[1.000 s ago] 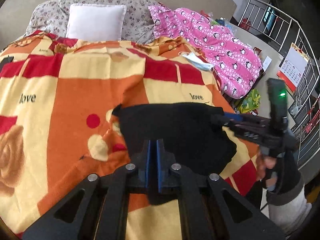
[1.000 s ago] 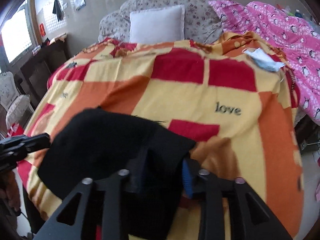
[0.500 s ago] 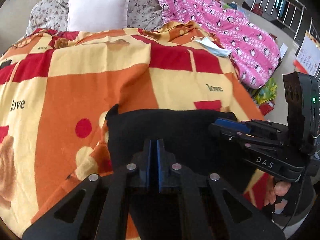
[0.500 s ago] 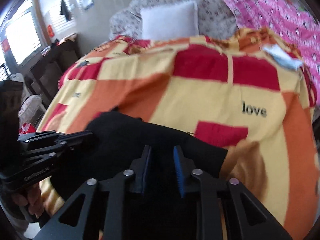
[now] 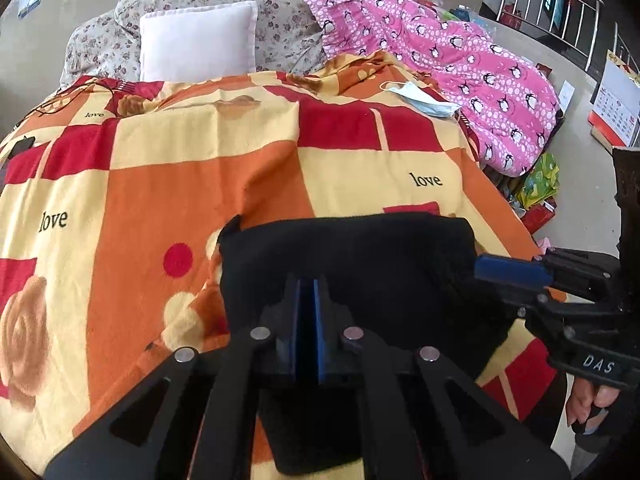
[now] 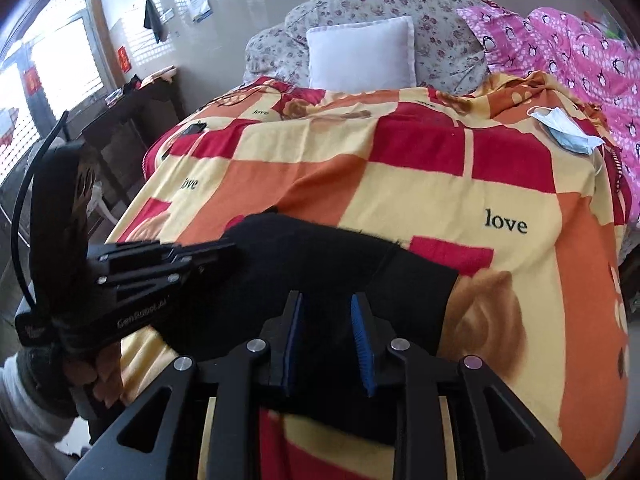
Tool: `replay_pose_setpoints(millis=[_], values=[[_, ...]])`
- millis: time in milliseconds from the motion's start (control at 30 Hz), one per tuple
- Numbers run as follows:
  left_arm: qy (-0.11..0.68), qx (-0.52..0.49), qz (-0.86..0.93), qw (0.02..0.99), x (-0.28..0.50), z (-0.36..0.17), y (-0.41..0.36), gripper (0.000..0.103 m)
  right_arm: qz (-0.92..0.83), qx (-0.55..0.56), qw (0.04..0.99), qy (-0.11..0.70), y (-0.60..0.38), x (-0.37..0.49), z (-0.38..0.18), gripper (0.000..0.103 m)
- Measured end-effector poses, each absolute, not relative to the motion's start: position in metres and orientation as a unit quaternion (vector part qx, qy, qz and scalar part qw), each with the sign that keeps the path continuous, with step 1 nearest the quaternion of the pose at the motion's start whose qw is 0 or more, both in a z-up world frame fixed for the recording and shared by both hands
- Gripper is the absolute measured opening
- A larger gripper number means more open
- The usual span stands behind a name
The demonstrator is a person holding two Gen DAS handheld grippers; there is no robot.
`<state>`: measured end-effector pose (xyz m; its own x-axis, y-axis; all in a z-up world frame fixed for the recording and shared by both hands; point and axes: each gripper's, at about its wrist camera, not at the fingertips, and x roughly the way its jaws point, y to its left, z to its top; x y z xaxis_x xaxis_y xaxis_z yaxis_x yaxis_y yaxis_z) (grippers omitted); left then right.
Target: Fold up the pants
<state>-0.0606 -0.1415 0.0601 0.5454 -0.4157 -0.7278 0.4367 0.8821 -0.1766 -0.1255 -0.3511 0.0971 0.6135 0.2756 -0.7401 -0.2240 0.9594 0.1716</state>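
pants [image 5: 352, 264] – folded black, lay on blanket [image 5: 160, 184] | left gripper [image 5: 307, 300] – fingers pressed together, nothing visibly between | right gripper [image 6: 326, 320] – fingers narrowly apart, just reopening over pants, not gripping

Pants [image 5: 352, 256] under my tongs look like matt black knit — blanket [image 5: 168, 184] beyond is fuzzy fleece.

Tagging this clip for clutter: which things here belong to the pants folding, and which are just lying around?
Part of the job:
- black fabric pants, folded on the blanket
- left gripper, shut
- right gripper, open

Lying about:
- white square pillow
- pale blue face mask
- pink penguin-print quilt
- orange, red and yellow checked blanket
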Motion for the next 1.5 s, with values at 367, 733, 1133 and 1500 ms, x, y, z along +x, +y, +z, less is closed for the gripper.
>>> replay_pose_setpoints(millis=[367, 733, 1133, 1500], values=[[0.410, 0.000, -0.254, 0.876, -0.089, 0.042, -0.129, 0.004, 0.139, 0.029, 0.886, 0.441, -0.349, -0.155, 0.061, 0.032], [0.439, -0.090, -0.270, 0.852, -0.065, 0.045, -0.090, 0.036, 0.109, 0.128, 0.882, 0.441, -0.409, -0.141, 0.060, 0.079], [0.437, -0.092, -0.286, 0.848, -0.059, 0.043, -0.106, 0.028, 0.153, 0.171, 0.882, 0.412, -0.400, -0.128, 0.054, 0.033], [0.386, -0.088, -0.274, 0.876, -0.018, 0.094, -0.097, 0.025, 0.159, 0.133, 0.917, 0.341, -0.384, -0.089, 0.115, 0.033]])
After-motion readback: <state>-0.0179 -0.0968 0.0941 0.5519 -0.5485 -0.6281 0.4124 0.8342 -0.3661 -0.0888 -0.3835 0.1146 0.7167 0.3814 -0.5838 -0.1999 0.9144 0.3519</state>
